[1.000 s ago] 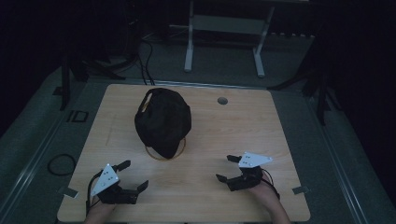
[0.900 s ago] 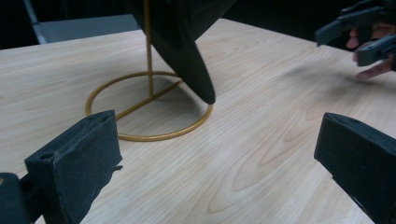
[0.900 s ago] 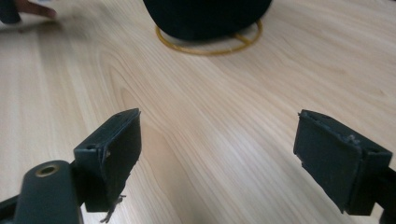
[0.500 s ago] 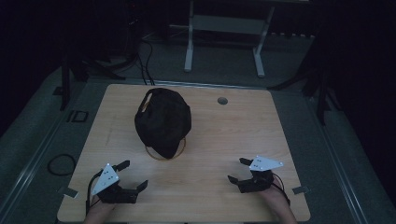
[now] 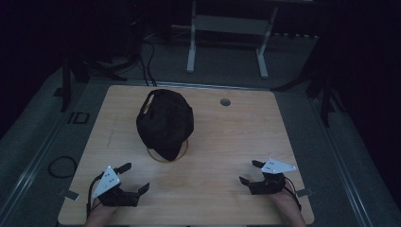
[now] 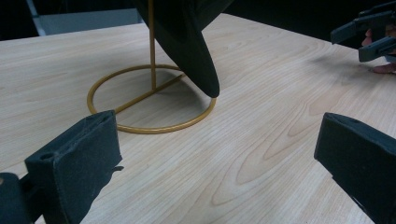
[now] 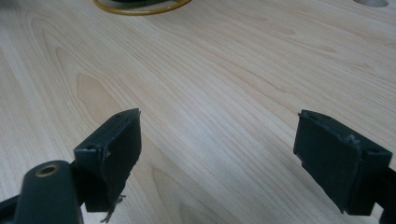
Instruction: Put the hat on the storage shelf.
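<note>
A black cap hangs on a gold wire stand set on the wooden table, in the left-centre part of the tabletop. The stand's ring base lies flat on the wood, with a thin upright rod rising from it; the cap's brim points downward and its tip hangs just above the ring's near edge, as the left gripper view shows.

The left gripper sits near the table's front edge, ahead and slightly left of the cap, well apart from it. Its jaws stand wide apart and hold nothing.

The right gripper rests near the front edge to the right of the cap, farther from it than the left one. Its jaws are likewise spread wide, with bare wood between them.

A round grommet hole lies beyond the cap to its right.
</note>
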The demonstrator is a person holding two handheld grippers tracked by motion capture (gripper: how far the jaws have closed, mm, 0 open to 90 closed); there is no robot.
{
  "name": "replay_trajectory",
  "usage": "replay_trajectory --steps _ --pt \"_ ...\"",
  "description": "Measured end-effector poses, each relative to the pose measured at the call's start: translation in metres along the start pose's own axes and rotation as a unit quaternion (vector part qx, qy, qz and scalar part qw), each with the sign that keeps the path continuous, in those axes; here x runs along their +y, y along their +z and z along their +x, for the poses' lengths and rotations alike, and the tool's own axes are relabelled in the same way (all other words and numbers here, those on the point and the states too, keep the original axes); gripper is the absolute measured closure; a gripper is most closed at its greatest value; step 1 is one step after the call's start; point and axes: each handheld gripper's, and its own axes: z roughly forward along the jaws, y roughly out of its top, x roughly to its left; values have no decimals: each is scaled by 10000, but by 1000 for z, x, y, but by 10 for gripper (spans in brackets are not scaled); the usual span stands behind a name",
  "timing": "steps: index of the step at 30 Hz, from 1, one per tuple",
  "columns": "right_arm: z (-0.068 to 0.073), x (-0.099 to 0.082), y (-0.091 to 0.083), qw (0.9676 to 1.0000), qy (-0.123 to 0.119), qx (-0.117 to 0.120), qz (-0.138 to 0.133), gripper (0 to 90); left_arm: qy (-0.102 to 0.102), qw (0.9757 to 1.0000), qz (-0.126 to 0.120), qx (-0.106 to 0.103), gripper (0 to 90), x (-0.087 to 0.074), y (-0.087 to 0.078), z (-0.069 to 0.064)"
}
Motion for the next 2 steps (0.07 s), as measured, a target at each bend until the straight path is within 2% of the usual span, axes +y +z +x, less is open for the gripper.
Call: replay_trajectory --steps 2 --pt "1 0 0 10000 -29 8 10 149 6 10000 5 1 7 0 0 0"
